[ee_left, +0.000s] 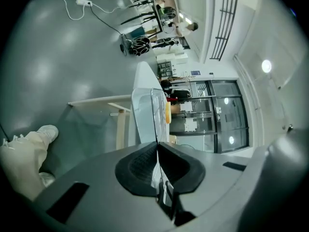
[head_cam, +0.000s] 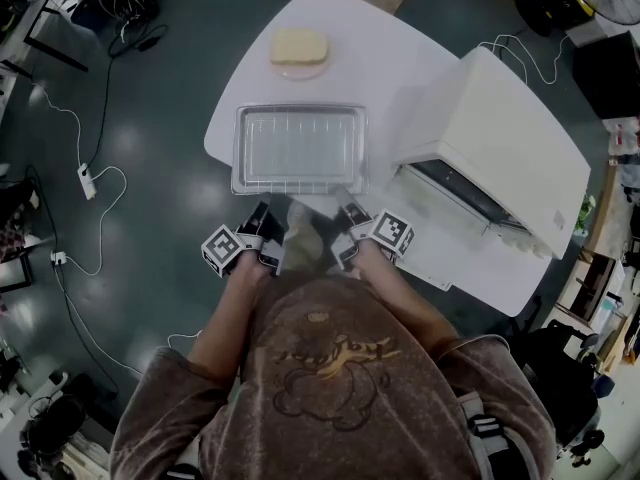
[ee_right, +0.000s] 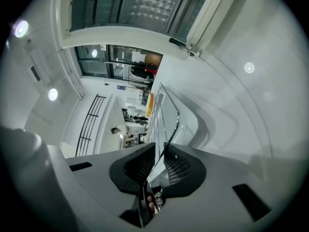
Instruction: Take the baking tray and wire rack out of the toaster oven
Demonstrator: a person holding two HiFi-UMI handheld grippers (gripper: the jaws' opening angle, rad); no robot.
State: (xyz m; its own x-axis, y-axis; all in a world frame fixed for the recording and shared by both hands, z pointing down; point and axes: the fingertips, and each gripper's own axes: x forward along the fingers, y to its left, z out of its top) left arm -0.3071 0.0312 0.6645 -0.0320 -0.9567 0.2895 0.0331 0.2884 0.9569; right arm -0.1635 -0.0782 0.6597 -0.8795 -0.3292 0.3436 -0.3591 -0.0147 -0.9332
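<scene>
A silver baking tray (head_cam: 240,150) with a wire rack (head_cam: 300,146) in it lies level over the near part of the white table (head_cam: 400,58), left of the toaster oven (head_cam: 500,133). The oven's door (head_cam: 450,230) hangs open. My left gripper (head_cam: 262,218) is shut on the tray's near rim at its left corner. In the left gripper view the thin tray edge (ee_left: 145,112) runs between the closed pads of the left gripper (ee_left: 157,146). My right gripper (head_cam: 350,218) is shut on the near right corner. In the right gripper view the tray (ee_right: 163,115) and a rack wire (ee_right: 176,119) pass between the right gripper (ee_right: 160,151) pads.
A slice of bread on a plate (head_cam: 299,48) sits on the table beyond the tray. Cables and a power strip (head_cam: 88,180) lie on the dark floor at the left. The person's shoe (ee_left: 43,134) shows below the table.
</scene>
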